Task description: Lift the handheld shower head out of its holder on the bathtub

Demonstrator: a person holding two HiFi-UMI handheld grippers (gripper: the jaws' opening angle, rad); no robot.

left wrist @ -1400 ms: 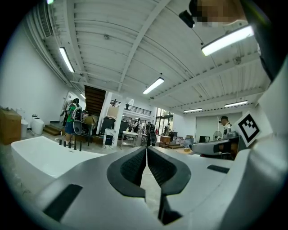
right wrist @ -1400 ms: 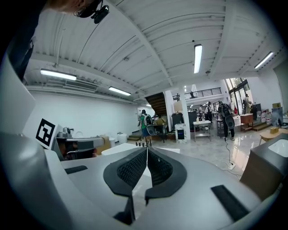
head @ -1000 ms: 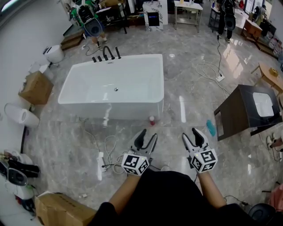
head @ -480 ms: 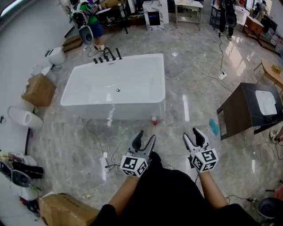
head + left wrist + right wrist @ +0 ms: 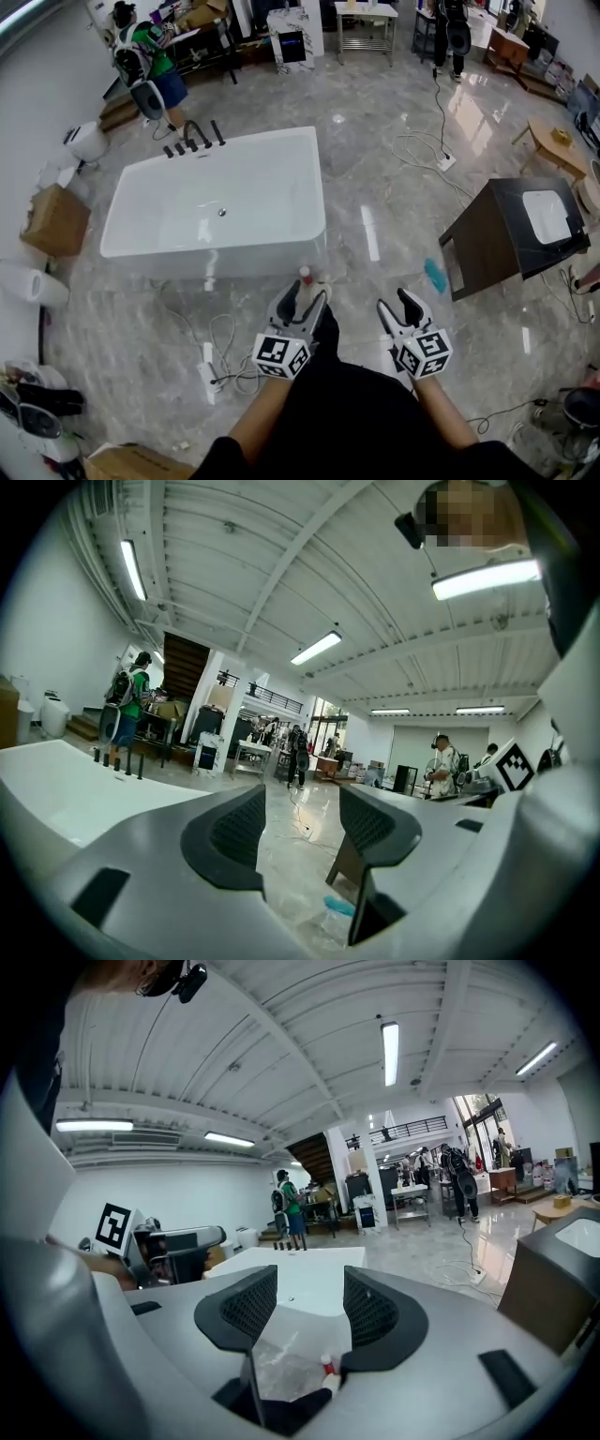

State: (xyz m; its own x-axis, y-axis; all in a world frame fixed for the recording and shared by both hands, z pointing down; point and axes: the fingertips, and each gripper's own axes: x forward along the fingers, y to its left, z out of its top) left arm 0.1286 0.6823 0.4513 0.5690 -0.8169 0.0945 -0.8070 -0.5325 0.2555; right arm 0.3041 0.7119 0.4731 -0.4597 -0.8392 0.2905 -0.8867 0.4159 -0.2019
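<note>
The slim black handheld shower head (image 5: 217,132) stands upright on the white rectangular bathtub's (image 5: 281,234) far rim, well ahead and leftward, nearer the left gripper (image 5: 302,302). It and the right gripper (image 5: 401,307) have their jaws spread, both empty.

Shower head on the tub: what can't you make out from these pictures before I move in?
1. Head view: the black fixtures on the far rim of the bathtub are too small to tell which is the shower head or its holder.
2. Left gripper view: the same fixtures are tiny, near the left edge.
3. Right gripper view: they are tiny and overlap a person standing behind.
4. Hose: visible in no view.
</note>
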